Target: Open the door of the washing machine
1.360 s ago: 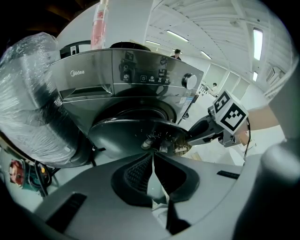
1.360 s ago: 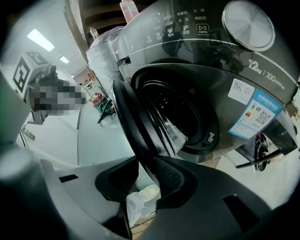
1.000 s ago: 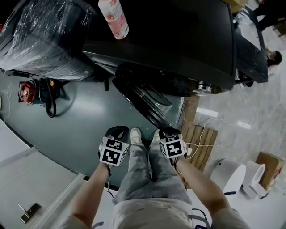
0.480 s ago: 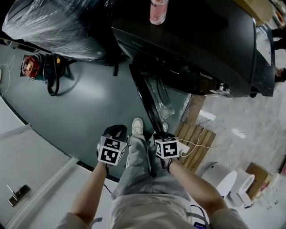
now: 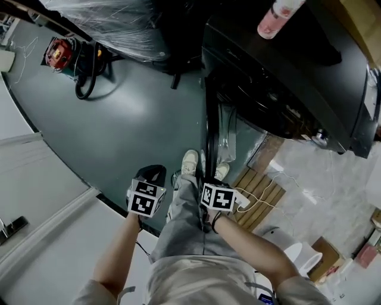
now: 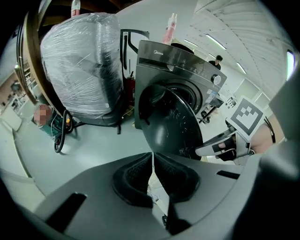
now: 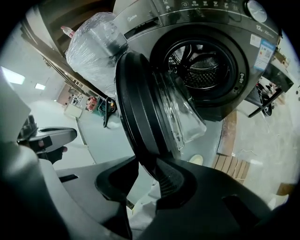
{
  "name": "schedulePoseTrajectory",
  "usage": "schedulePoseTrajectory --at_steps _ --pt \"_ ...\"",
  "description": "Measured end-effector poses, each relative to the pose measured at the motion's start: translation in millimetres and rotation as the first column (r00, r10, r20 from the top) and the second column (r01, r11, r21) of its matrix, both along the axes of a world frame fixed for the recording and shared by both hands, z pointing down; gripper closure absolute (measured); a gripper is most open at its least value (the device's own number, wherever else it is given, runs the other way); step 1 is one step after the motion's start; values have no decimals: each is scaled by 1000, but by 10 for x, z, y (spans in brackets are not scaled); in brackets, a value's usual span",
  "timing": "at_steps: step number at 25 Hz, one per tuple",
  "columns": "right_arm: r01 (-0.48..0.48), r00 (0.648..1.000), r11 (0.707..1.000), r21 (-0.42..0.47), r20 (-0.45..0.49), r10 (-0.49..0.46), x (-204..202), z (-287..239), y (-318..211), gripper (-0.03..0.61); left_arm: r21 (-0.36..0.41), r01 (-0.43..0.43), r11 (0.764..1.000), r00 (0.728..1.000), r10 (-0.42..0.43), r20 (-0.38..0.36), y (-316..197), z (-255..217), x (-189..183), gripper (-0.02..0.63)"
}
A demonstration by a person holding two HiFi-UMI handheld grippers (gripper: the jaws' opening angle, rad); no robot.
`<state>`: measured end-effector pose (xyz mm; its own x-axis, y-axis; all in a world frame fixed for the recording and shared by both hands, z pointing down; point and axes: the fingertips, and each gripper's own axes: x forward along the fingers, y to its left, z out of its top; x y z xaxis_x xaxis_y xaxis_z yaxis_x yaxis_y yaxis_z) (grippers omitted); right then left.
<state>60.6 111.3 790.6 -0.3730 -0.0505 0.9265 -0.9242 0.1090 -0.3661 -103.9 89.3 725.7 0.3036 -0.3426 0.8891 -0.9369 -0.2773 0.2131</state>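
The dark front-loading washing machine (image 5: 286, 71) stands at the top right in the head view. Its round door (image 5: 209, 137) is swung out and shows edge-on, pointing toward me. In the right gripper view the door (image 7: 140, 108) stands wide of the drum opening (image 7: 201, 65), and my right gripper (image 7: 147, 176) is shut on the door's lower rim. In the head view, that right gripper (image 5: 209, 180) sits at the door's near edge. My left gripper (image 6: 152, 164) is shut with its pads touching and nothing between them. It hangs over the floor left of the door (image 6: 171, 122).
A plastic-wrapped appliance (image 5: 113, 18) stands left of the washer, with a red tool and black hose (image 5: 59, 53) on the grey floor. A pink bottle (image 5: 277, 18) stands on the washer top. A wooden pallet (image 5: 262, 193) with a white cable lies right of my shoes (image 5: 189, 161).
The door has swung further out from the machine with the right gripper on its rim. Both grippers have shifted sideways with it, and the head view has turned.
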Motion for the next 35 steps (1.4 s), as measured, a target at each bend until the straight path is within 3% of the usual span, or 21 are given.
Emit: schedulePoseTrajectory --at_steps 11,17,25,28,32,35 --pt "70 997 991 -113 35 -66 -752 47 139 442 -23 163 986 987 -163 8 340 -38 -534 583" --pt "28 999 989 -145 45 -22 -1171 70 136 445 -27 250 968 968 -250 25 521 -65 -899 583" --pt "76 996 980 -184 51 -68 -1773 90 104 454 -36 403 915 915 -404 -23 649 -147 -1265 583" --pt "60 996 981 -186 69 -48 -2015 114 38 460 -18 427 904 904 -427 -15 598 -132 -1425 583" --pt "21 997 977 -212 83 -3 -2278 134 -13 465 -17 491 871 870 -491 -46 563 -160 -1595 583" --pt "0 995 975 -222 99 23 -2526 136 -88 469 1 499 866 866 -499 -41 519 -202 -1747 583"
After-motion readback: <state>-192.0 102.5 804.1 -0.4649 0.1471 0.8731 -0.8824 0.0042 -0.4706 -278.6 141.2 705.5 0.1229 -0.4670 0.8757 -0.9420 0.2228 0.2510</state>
